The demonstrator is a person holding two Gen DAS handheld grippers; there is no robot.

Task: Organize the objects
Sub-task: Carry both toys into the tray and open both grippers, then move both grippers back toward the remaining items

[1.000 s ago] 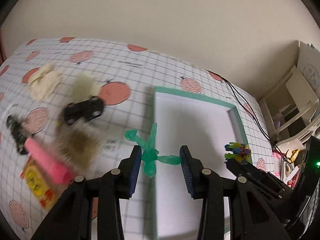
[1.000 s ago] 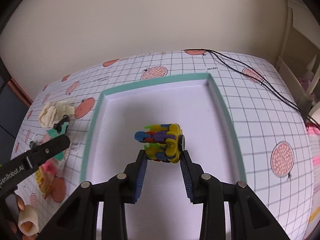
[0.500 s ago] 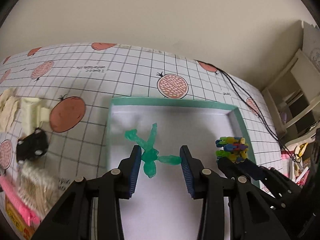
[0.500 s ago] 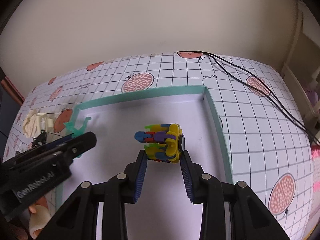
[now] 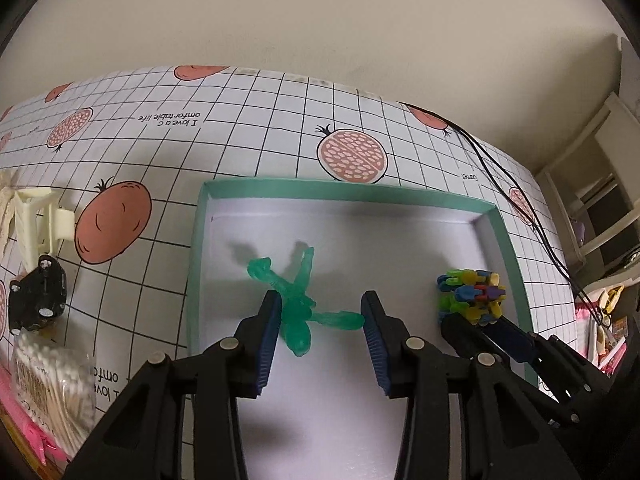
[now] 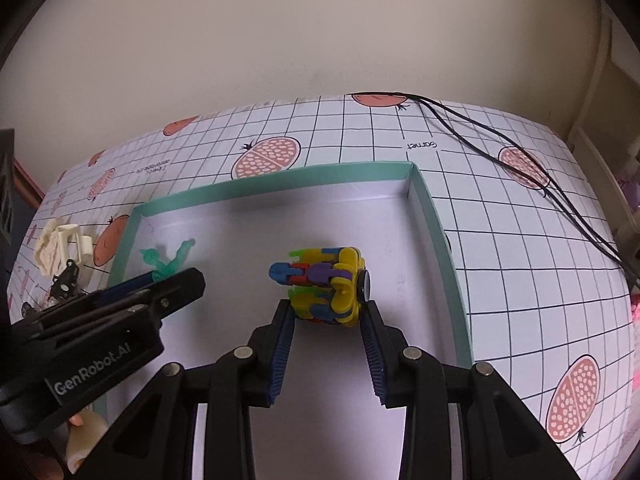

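Note:
My left gripper [image 5: 318,312] is shut on a translucent green toy figure [image 5: 296,316] and holds it above the left half of a white tray with a teal rim [image 5: 344,191]. To its right, my right gripper [image 5: 480,328] carries a multicoloured interlocking block toy [image 5: 472,294] near the tray's right wall. In the right wrist view that block toy [image 6: 324,284] is pinched between the fingers of the right gripper [image 6: 328,312] over the tray's white floor [image 6: 320,174]. The left gripper [image 6: 160,280] with the green figure [image 6: 166,258] shows at the left.
Left of the tray on the grid tablecloth lie a black toy car [image 5: 38,298], a cream clip [image 5: 36,216], a pack of cotton swabs [image 5: 48,380] and a pink item [image 5: 24,432]. Black cables [image 6: 520,152] cross the far right corner. White shelving [image 5: 600,184] stands beyond.
My left gripper has carried the green figure rightward from the tray's left rim to above its floor. The right gripper has moved further along the tray with the block toy.

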